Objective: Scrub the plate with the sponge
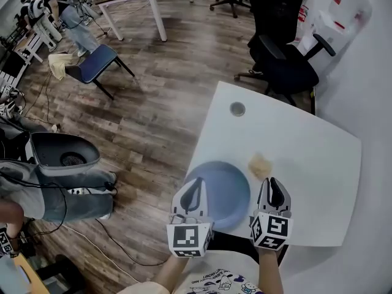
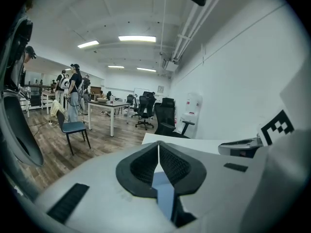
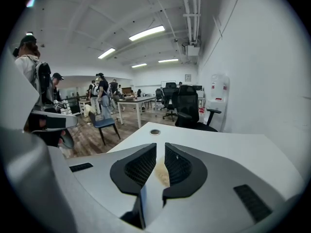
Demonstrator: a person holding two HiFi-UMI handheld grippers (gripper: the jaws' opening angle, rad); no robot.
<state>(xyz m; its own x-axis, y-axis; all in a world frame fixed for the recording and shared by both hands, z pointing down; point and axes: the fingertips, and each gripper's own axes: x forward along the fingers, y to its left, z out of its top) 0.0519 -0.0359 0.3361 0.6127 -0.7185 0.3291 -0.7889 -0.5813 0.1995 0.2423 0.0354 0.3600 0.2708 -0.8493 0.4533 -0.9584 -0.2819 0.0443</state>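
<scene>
A round blue plate (image 1: pixel 223 195) lies near the front edge of the white table (image 1: pixel 306 152). A small tan sponge (image 1: pixel 260 165) rests on the table just past the plate's right rim. My left gripper (image 1: pixel 197 182) hovers over the plate's left rim, jaws shut and empty; in the left gripper view (image 2: pixel 158 145) a sliver of the blue plate (image 2: pixel 164 191) shows below the jaws. My right gripper (image 1: pixel 273 181) is right of the plate and just short of the sponge. In the right gripper view (image 3: pixel 160 147) its jaws are shut on nothing, with the sponge (image 3: pixel 162 174) seen beyond them.
A round grommet (image 1: pixel 237 109) sits in the table's far part. Black office chairs (image 1: pixel 282 60) stand behind the table. On the wooden floor to the left are a blue chair (image 1: pixel 95 63) and a seated person's legs (image 1: pixel 55 195). A white wall runs along the right.
</scene>
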